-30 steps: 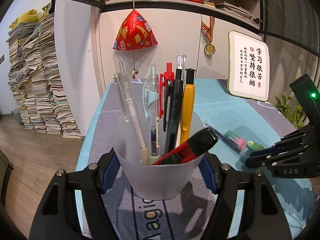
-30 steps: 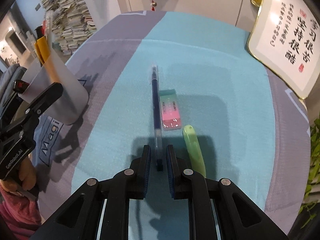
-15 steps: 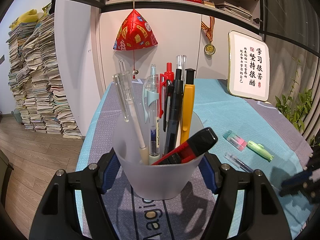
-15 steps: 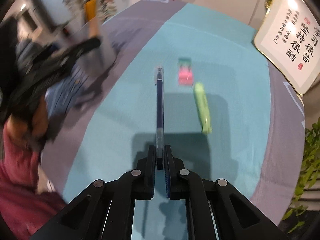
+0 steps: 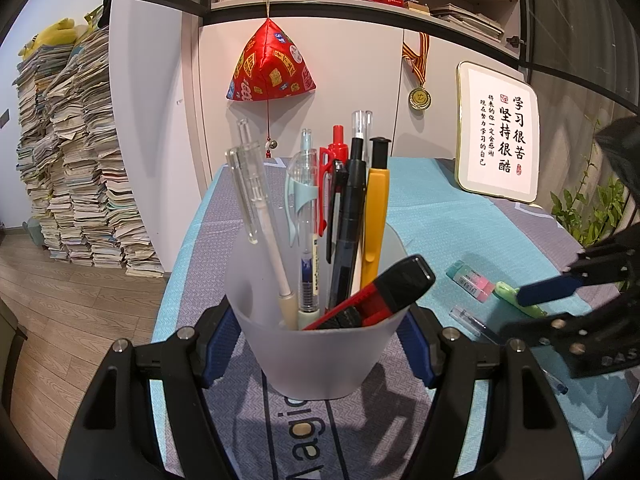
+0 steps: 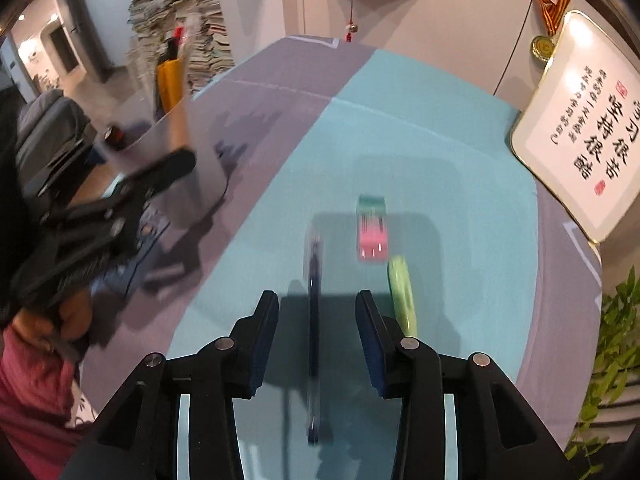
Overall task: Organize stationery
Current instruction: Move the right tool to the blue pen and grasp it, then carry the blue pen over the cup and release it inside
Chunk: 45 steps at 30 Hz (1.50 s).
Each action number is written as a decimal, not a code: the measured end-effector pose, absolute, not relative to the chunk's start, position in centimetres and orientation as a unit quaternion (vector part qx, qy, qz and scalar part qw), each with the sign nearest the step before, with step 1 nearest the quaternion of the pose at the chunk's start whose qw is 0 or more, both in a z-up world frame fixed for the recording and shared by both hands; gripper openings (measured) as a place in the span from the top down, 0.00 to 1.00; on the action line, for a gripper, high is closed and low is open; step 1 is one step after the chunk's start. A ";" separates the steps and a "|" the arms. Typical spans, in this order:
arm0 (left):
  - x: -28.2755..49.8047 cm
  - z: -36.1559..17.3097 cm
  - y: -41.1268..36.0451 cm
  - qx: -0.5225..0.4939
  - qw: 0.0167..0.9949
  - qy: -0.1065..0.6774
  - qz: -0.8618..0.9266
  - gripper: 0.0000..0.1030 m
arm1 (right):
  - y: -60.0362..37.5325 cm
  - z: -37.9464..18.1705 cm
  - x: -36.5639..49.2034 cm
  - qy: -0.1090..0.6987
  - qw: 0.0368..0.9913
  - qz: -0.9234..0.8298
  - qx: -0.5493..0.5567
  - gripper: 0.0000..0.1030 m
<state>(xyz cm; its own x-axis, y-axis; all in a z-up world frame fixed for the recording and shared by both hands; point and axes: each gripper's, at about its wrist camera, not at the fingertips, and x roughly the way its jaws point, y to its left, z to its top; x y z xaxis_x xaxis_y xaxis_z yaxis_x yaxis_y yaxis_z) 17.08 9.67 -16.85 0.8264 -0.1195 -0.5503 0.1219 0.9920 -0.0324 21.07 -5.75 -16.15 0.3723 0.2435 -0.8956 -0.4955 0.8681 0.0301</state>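
Teal tablecloth (image 6: 460, 128) under your grippers: left gripper (image 5: 316, 356) clamps frosted cup (image 5: 320, 356); right gripper (image 6: 316, 320) opening, blue pen (image 6: 314, 320) loose between jaws.

The left wrist view looks nearly level, close on a frosted plastic pen cup (image 5: 316, 344). The right looks steeply down. Both share the turquoise-and-grey tablecloth (image 6: 460, 152).

The cup (image 5: 316, 344) is frosted white, and in it stand clear, pale blue, red, black and yellow pens (image 5: 344, 216) plus a red-and-black cutter (image 5: 376, 296). Right of the cup, on the desk (image 6: 420, 128) with its teal and grey herringbone cloth, lie a dark blue pen (image 6: 314, 320), a pink-and-mint eraser (image 6: 372, 228) and a light green highlighter (image 6: 402, 292). Behind the cup hangs a red ornament (image 5: 270, 68) patterned in gold and blue.
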 end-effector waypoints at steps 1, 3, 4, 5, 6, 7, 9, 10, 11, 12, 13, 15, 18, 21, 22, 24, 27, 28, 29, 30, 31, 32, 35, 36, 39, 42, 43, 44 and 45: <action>17.1 -16.9 9.7 0.002 0.956 0.288 -0.063 0.32 | -5.6 -16.3 21.4 0.515 0.818 0.225 -0.121 0.61; 17.0 -16.9 9.7 0.002 0.956 0.288 -0.063 0.32 | -4.3 -16.7 22.5 0.518 0.816 0.226 -0.120 0.61; 17.0 -16.9 9.7 0.002 0.956 0.288 -0.063 0.32 | -4.0 -17.0 22.7 0.518 0.815 0.228 -0.122 0.61; 17.0 -16.9 9.7 0.002 0.956 0.288 -0.063 0.32 | -4.0 -17.4 22.9 0.519 0.814 0.231 -0.125 0.61; 17.1 -16.9 9.7 0.002 0.956 0.288 -0.063 0.32 | -3.8 -17.5 23.0 0.519 0.813 0.232 -0.127 0.61; 17.0 -16.9 9.7 0.002 0.956 0.288 -0.063 0.32 | -3.6 -17.7 23.1 0.519 0.812 0.232 -0.129 0.61; 17.1 -16.9 9.6 0.002 0.956 0.288 -0.063 0.32 | -3.2 -18.1 23.3 0.519 0.811 0.233 -0.134 0.61; 17.0 -16.9 9.7 0.002 0.956 0.288 -0.063 0.32 | -3.1 -18.2 23.3 0.520 0.811 0.233 -0.135 0.63; 17.0 -16.9 9.7 0.002 0.956 0.288 -0.063 0.32 | -2.9 -18.4 23.6 0.522 0.809 0.232 -0.134 0.66; 17.0 -16.9 9.7 0.002 0.956 0.288 -0.063 0.32 | -2.8 -18.5 23.8 0.525 0.809 0.231 -0.134 0.68; 17.0 -16.9 9.7 0.002 0.956 0.288 -0.063 0.32 | -2.7 -18.8 24.1 0.529 0.807 0.228 -0.133 0.72; 17.0 -16.9 9.6 0.002 0.956 0.288 -0.063 0.32 | -2.6 -19.3 24.7 0.539 0.803 0.221 -0.127 0.76; 17.1 -16.8 9.6 0.001 0.955 0.288 -0.064 0.32 | -2.6 -19.3 24.8 0.537 0.806 0.216 -0.127 0.87; 17.1 -16.8 9.6 0.001 0.955 0.288 -0.064 0.32 | -2.5 -19.2 24.5 0.537 0.806 0.217 -0.121 0.87; 17.1 -16.8 9.6 0.001 0.955 0.289 -0.064 0.32 | -2.6 -19.0 24.2 0.535 0.808 0.217 -0.118 0.87; 17.1 -16.9 9.5 0.001 0.955 0.289 -0.064 0.32 | -3.0 -18.0 23.5 0.526 0.814 0.222 -0.108 0.87; 17.2 -16.9 9.5 0.001 0.955 0.288 -0.064 0.32 | -3.9 -15.6 22.4 0.506 0.827 0.229 -0.091 0.87; 17.1 -16.9 9.6 0.001 0.955 0.288 -0.064 0.32 | -4.1 -14.7 22.0 0.497 0.832 0.231 -0.086 0.87; 17.1 -16.9 9.5 0.001 0.955 0.288 -0.064 0.32 | -4.4 -13.5 21.4 0.484 0.840 0.234 -0.081 0.87; 17.1 -16.9 9.6 0.001 0.955 0.288 -0.064 0.32 | -4.6 -12.7 21.0 0.474 0.845 0.236 -0.078 0.87; 17.1 -16.9 9.6 0.001 0.955 0.288 -0.064 0.32 | -4.8 -11.8 20.6 0.464 0.850 0.238 -0.075 0.87; 17.1 -16.9 9.6 0.001 0.955 0.288 -0.064 0.32 | -4.9 -10.8 20.0 0.451 0.856 0.241 -0.072 0.87; 17.1 -16.9 9.5 0.001 0.955 0.288 -0.064 0.32 | -5.2 -8.5 18.4 0.421 0.870 0.246 -0.067 0.87; 17.1 -16.9 9.6 0.001 0.955 0.288 -0.064 0.32 | -5.2 -7.9 18.3 0.413 0.874 0.247 -0.067 0.87; 17.1 -16.9 9.5 0.001 0.955 0.288 -0.064 0.32 | -5.3 -5.4 17.4 0.383 0.887 0.251 -0.067 0.87; 17.1 -16.9 9.6 0.001 0.955 0.288 -0.064 0.32 | -4.8 -2.8 17.1 0.352 0.898 0.255 -0.065 0.88; 17.1 -16.9 9.6 0.001 0.955 0.288 -0.064 0.32 | -4.6 -1.8 16.9 0.340 0.901 0.260 -0.063 0.88; 17.1 -16.9 9.5 0.001 0.955 0.288 -0.064 0.32 | -4.3 -1.3 16.8 0.334 0.903 0.264 -0.062 0.88; 17.1 -16.9 9.5 0.001 0.955 0.288 -0.064 0.32 | -3.9 -0.5 16.7 0.325 0.904 0.271 -0.061 0.88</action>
<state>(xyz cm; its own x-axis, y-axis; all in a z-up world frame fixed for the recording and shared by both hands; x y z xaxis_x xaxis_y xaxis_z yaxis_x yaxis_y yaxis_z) 17.12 9.52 -16.89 0.8257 -0.1216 -0.5509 0.1231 0.9918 -0.0345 16.70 -3.89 -0.46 0.6412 0.4511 -0.6208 -0.5301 0.8453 0.0668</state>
